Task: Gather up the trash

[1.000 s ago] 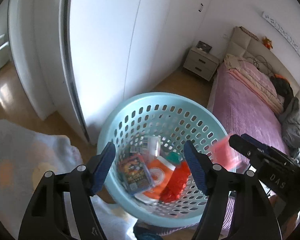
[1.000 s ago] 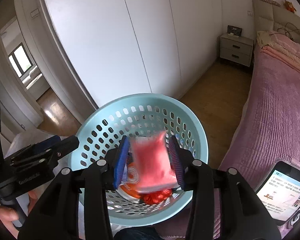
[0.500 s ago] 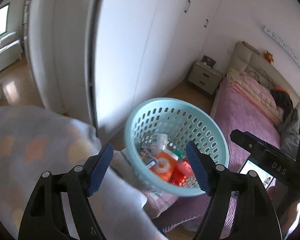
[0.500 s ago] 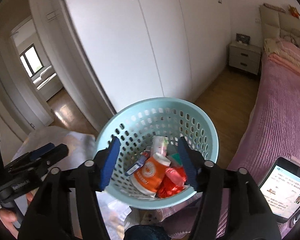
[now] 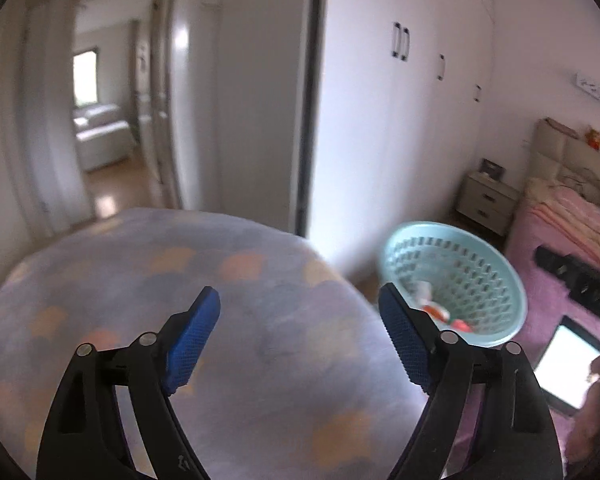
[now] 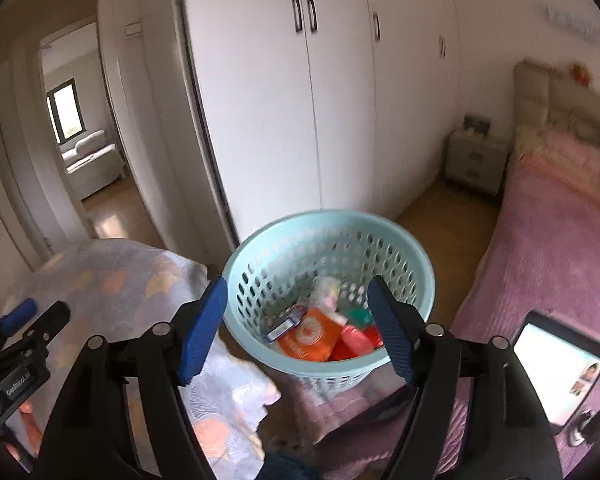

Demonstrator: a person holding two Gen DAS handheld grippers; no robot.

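Observation:
A light blue perforated basket [image 6: 416, 256] stands at the corner of the pink bed and holds several pieces of trash, among them an orange packet [image 6: 308, 338] and a red packet [image 6: 356, 344]. The basket also shows in the left wrist view [image 5: 500, 272] at the right. My right gripper [image 6: 298, 328] is open and empty, held above and just in front of the basket. My left gripper [image 5: 300, 338] is open and empty over a pale blanket with orange spots [image 5: 180, 288], to the left of the basket. The left gripper's body shows in the right wrist view [image 6: 16, 364].
A pink-covered bed [image 6: 556, 256] lies at the right with a lit tablet [image 6: 560, 368] on it. White wardrobes [image 6: 300, 100] stand behind the basket. A nightstand [image 6: 476, 160] stands beyond the bed's head. An open doorway [image 6: 80, 140] is at the left.
The right gripper opened and let the red packet fall into the basket, then drew back. The left gripper swung left, away from the basket and over the spotted blanket.

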